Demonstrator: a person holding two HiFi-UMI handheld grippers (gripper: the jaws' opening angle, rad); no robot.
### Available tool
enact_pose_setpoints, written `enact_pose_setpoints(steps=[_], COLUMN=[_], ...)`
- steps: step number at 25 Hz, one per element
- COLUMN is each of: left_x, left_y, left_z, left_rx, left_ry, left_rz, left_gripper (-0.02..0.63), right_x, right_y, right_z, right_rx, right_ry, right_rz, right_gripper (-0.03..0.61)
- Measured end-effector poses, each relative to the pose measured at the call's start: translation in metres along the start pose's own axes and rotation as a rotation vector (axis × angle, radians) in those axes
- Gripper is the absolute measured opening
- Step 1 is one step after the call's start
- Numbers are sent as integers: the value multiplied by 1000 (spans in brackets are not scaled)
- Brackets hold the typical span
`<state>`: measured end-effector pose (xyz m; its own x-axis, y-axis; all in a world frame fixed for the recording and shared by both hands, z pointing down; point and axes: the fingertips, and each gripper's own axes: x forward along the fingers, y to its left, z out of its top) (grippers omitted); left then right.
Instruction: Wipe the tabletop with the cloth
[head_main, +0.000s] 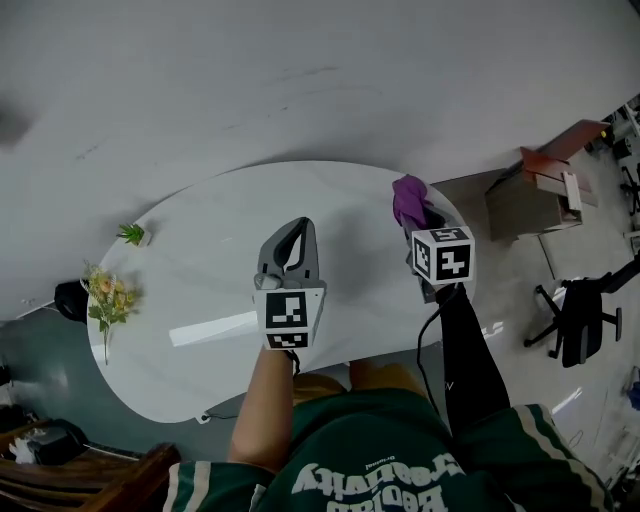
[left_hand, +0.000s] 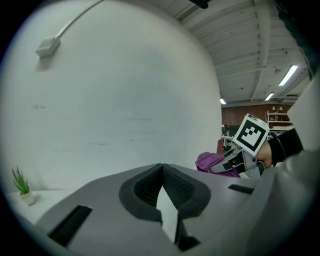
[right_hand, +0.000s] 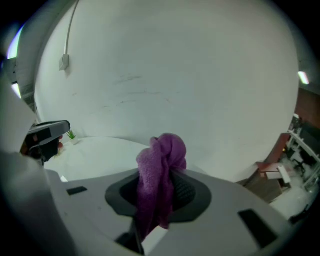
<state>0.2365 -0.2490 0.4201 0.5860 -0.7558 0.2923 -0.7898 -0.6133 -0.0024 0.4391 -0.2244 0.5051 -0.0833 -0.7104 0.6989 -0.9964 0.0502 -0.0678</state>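
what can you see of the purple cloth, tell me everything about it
The cloth is purple and soft, with a nubby look like terry or microfibre. It is crumpled into a bunch, not spread flat. The right gripper has its jaws shut on it: a rounded wad sticks out past the tips and the rest runs back between the pads. In the head view it is over the far right edge of the white table; whether it touches the top cannot be told.

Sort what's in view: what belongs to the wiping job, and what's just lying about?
Job:
purple cloth
right gripper, shut on it
white tabletop

Lying about:
small potted plant and flower bunch, at the table's left end
office chair on the floor
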Motion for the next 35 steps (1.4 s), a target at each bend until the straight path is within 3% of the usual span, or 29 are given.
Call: enact_pose_setpoints(steps=[8,15,19,27,35], left_x=[32,31,20,-16,-76], left_y=[-64,-66,-48,5,82], left_z=[-2,-7,-14,-26,-45], left_rx=[14,17,17,-1,-36], left_ry=[18,42,60,68,63], left_rz=[-91,-85,-51,53,129], left_gripper=[2,2,2,2,2], right_x=[-21,-4,4,18,37], right_y=[-90,-123,-107,-46,53], right_z=[-37,-96,-101,-89,-81], right_rx=[6,-87,-164,-210,-215], right_ry=[83,298,343,363,380], right_rz=[-139,-205,-208,-126,-40], right_gripper=[106,106,104,103,101])
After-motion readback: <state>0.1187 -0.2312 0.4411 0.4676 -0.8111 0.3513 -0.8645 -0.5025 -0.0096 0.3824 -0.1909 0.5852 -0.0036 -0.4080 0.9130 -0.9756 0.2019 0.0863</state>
